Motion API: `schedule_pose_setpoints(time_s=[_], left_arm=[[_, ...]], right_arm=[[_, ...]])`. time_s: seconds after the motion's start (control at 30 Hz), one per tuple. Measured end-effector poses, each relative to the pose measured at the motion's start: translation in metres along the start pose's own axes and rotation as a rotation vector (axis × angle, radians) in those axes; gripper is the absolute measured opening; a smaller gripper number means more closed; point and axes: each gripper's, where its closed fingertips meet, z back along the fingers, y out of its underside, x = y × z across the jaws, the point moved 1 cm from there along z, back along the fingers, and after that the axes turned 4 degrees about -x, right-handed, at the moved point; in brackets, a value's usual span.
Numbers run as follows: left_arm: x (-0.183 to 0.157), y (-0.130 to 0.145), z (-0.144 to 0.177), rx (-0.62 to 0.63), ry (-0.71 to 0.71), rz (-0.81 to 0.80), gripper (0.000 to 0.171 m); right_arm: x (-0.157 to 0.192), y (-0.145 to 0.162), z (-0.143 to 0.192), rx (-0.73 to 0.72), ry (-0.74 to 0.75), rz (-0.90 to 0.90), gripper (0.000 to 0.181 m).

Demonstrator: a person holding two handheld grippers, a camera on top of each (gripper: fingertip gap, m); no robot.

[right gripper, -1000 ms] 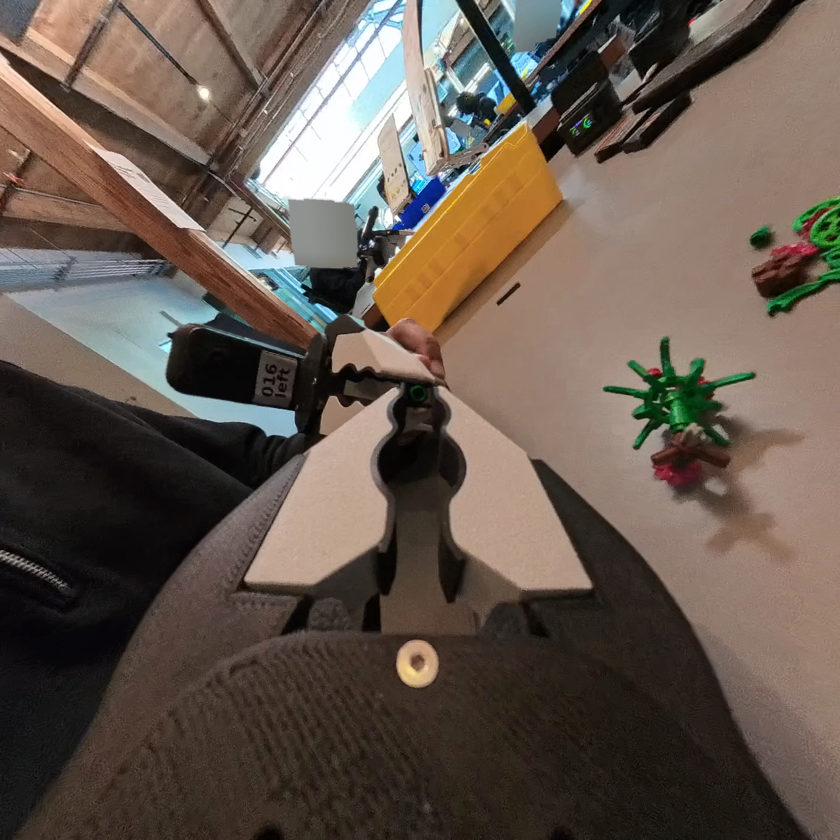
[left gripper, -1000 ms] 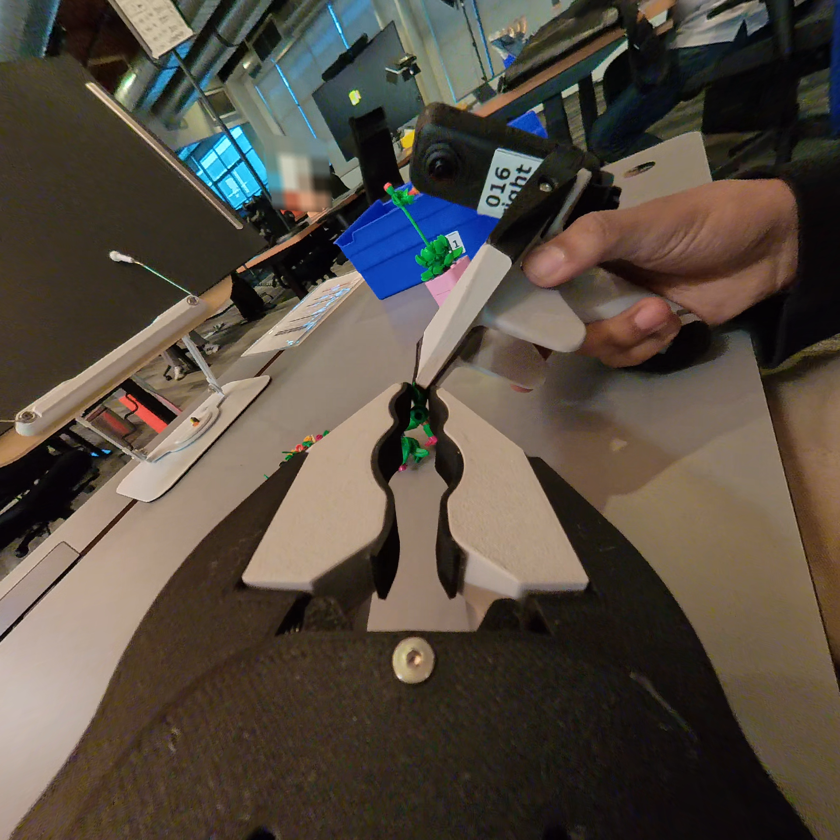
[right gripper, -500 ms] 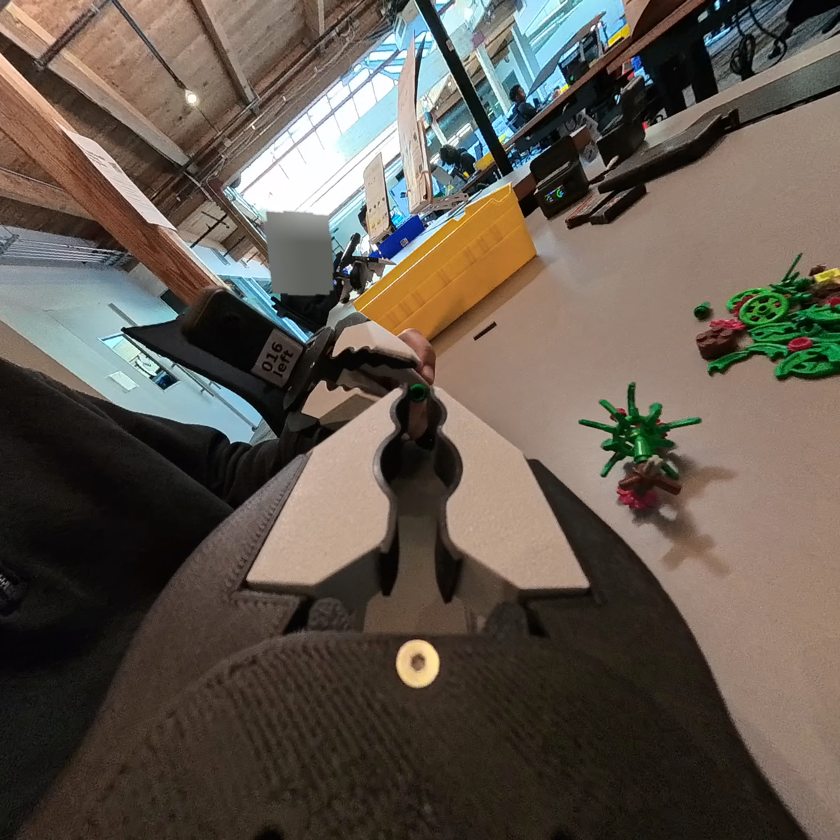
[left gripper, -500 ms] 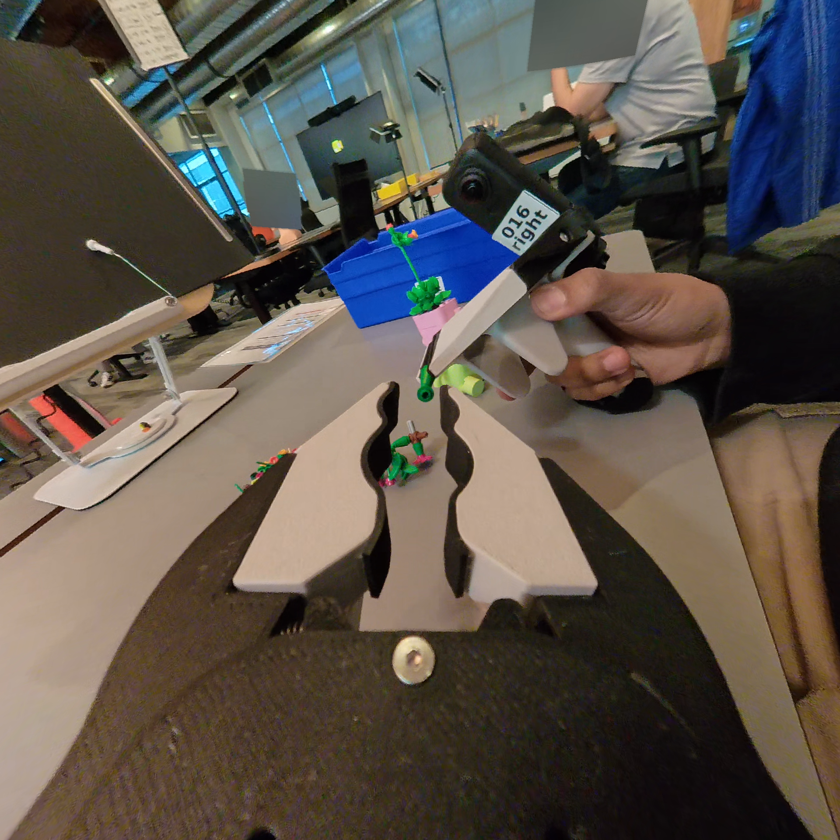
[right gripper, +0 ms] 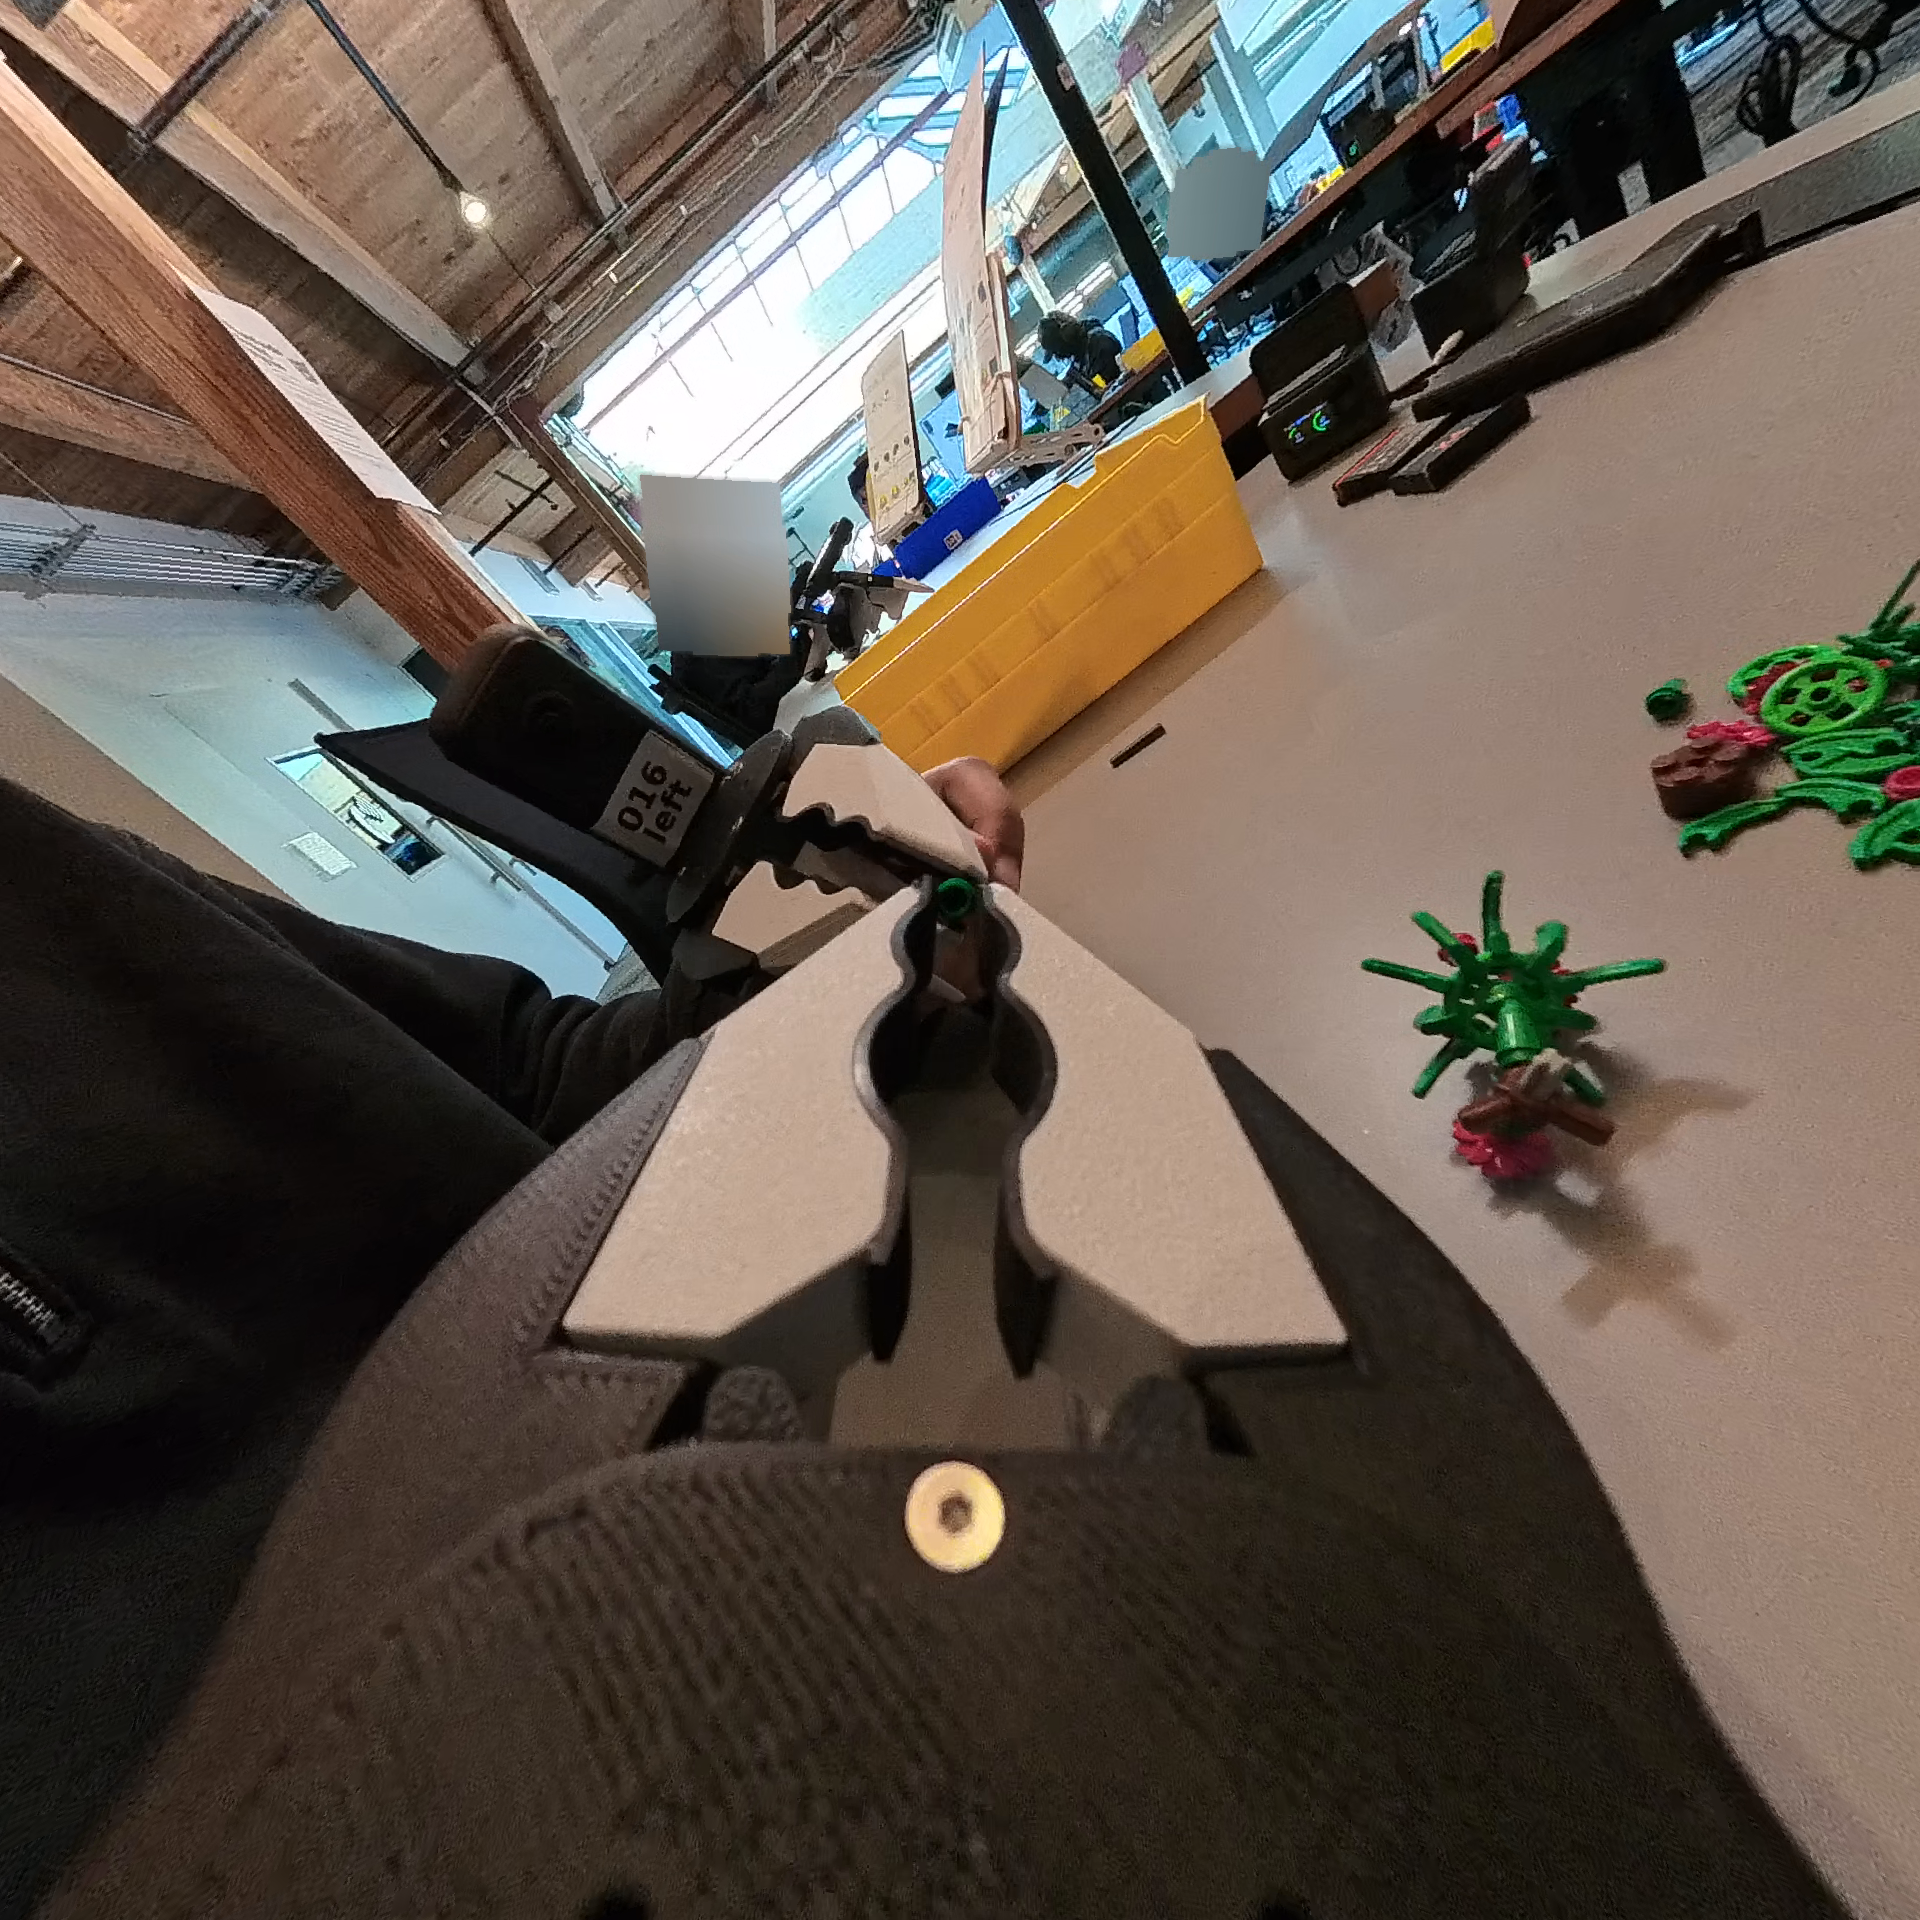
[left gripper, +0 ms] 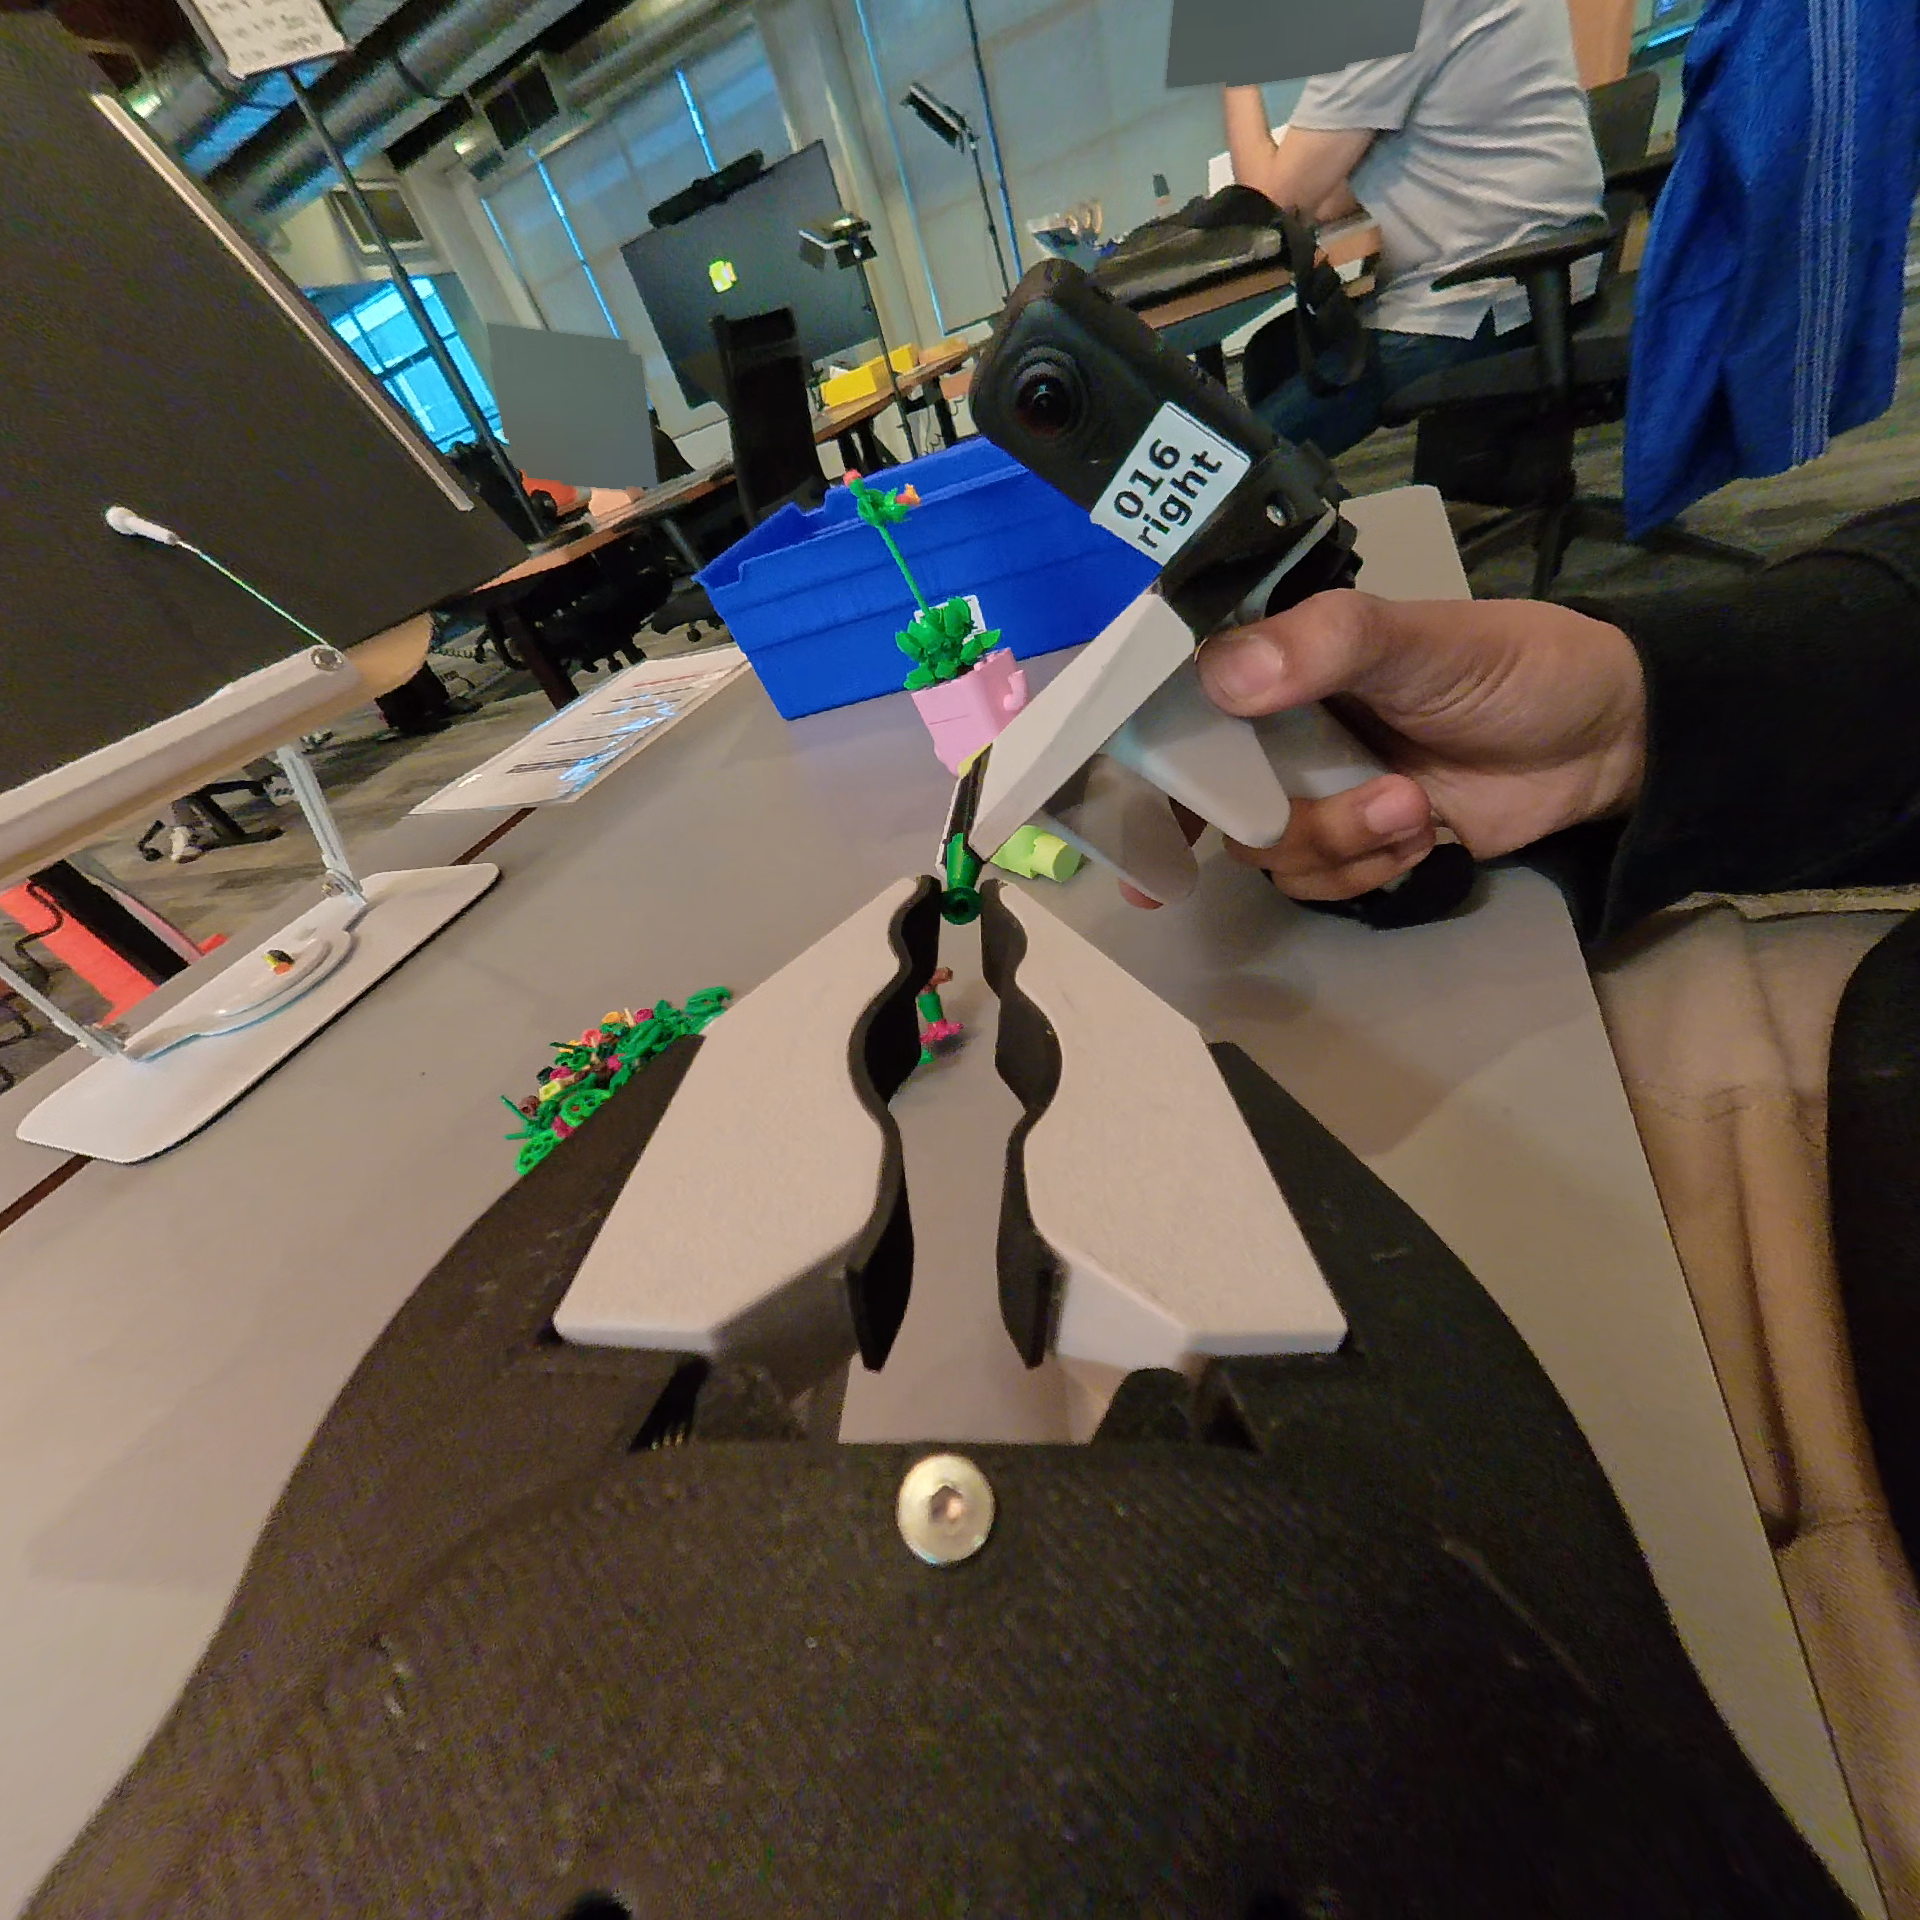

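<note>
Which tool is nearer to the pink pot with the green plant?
Right. The right tool, shut on a small green stem piece, sits just in front of the pink pot. The left tool is open and farther back.

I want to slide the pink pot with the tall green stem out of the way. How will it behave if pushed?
The pink pot looks like small plastic bricks, so probably light and easily slid on the smooth table. Its thin green stem rises well above the narrow base, so a high push would likely tip it. The stem may flex or snap off.
</note>
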Motion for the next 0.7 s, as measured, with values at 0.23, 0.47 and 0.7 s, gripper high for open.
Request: schedule_pose_setpoints(time_s=[0.23, 0.47, 0.7], left_arm=[[-0.006, 0.004, -0.003, 0.035, 0.015, -0.037, 0.003], [-0.006, 0.003, -0.005, 0.042, 0.009, 0.008, 0.003], [-0.007, -0.015, -0.002, -0.053, 0.104, 0.209, 0.003]], right_arm=[[0.002, 0.005, -0.003, 0.026, -0.028, -0.040, 0.017], [-0.002, 0.003, 0.000, 0.055, 0.029, -0.010, 0.004], [0.012, -0.006, 0.002, -0.003, -0.118, -0.225, 0.004]])
